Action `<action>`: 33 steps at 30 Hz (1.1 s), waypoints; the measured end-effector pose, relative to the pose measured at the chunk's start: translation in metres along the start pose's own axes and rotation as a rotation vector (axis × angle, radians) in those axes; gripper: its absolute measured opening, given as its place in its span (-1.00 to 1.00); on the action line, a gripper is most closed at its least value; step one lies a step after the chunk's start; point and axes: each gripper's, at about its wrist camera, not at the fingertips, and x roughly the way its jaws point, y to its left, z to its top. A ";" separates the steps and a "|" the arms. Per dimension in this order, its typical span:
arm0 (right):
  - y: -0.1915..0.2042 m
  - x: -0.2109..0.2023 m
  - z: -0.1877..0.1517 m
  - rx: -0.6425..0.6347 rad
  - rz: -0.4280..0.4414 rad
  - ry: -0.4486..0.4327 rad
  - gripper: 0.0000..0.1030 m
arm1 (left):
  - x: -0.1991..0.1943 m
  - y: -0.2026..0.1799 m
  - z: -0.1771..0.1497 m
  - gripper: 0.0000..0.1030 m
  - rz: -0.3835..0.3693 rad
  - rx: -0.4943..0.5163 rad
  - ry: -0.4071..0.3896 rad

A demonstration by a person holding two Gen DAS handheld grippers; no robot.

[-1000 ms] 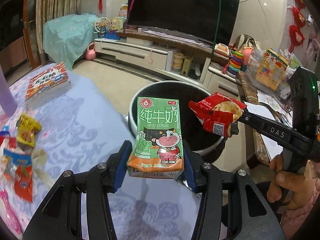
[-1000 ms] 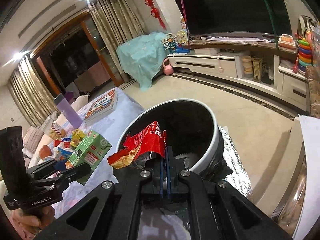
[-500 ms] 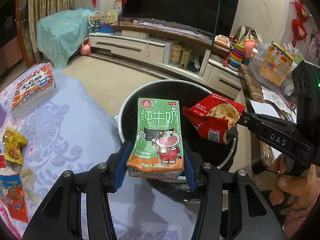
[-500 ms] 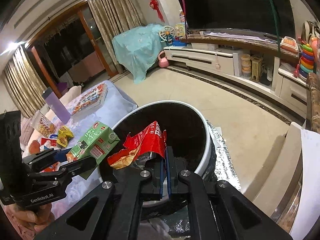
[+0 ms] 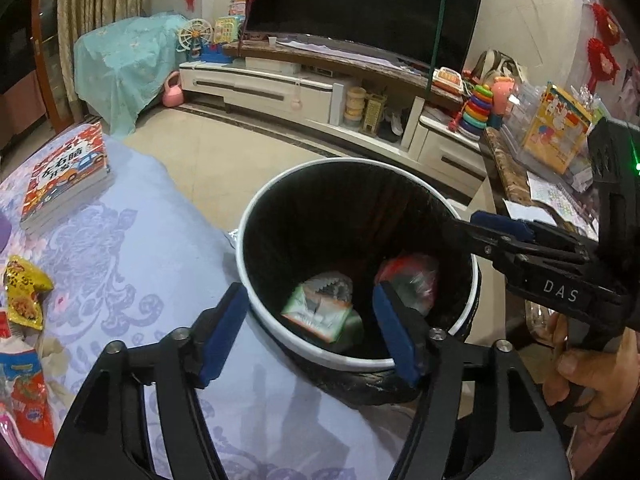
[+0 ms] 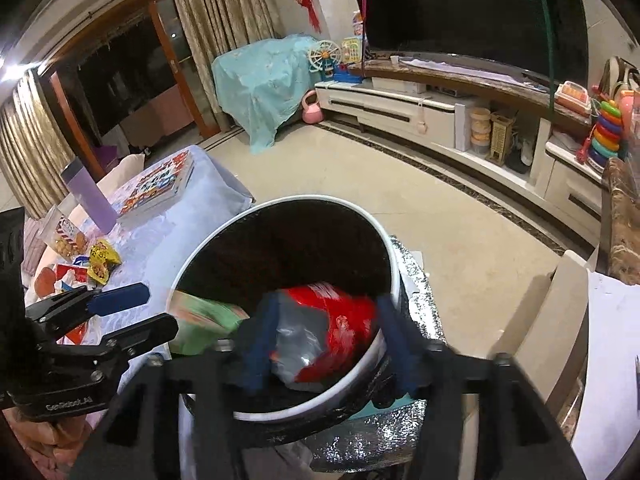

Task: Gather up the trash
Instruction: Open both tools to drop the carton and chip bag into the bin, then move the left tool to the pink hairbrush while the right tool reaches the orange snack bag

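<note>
Trash dropping into the bin (image 5: 256,216).
Moments ago each gripper held a piece; now the left gripper (image 5: 308,332) and right gripper (image 6: 324,344) are opening, pinching nothing, and milk carton (image 5: 320,312) and red chip bag (image 6: 340,320) fall inside. Wrappers (image 5: 24,300) remain.

Dark television (image 5: 360,0) above a long white media console (image 5: 280,88). Ring-stacking toy (image 5: 476,110) at the console's right end; toy ferris wheel (image 5: 195,36) at its left. Teal cloth (image 5: 120,64) draped over furniture, pink kettlebell (image 5: 173,92) on the floor beside it. Picture books (image 5: 66,180) stacked on the pale blue patterned tabletop (image 5: 152,248). Lavender bottle (image 6: 88,196) upright near the books.
</note>
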 end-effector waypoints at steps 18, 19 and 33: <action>0.043 -0.042 -0.030 0.013 0.112 -0.102 0.67 | -0.074 0.057 -0.079 0.40 0.091 -0.179 -0.065; 0.049 -0.044 -0.033 0.013 0.128 -0.106 0.70 | -0.080 0.062 -0.087 0.42 0.100 -0.191 -0.067; 0.135 -0.028 -0.074 0.009 0.303 -0.026 0.82 | -0.144 0.144 -0.175 0.47 0.238 -0.394 -0.080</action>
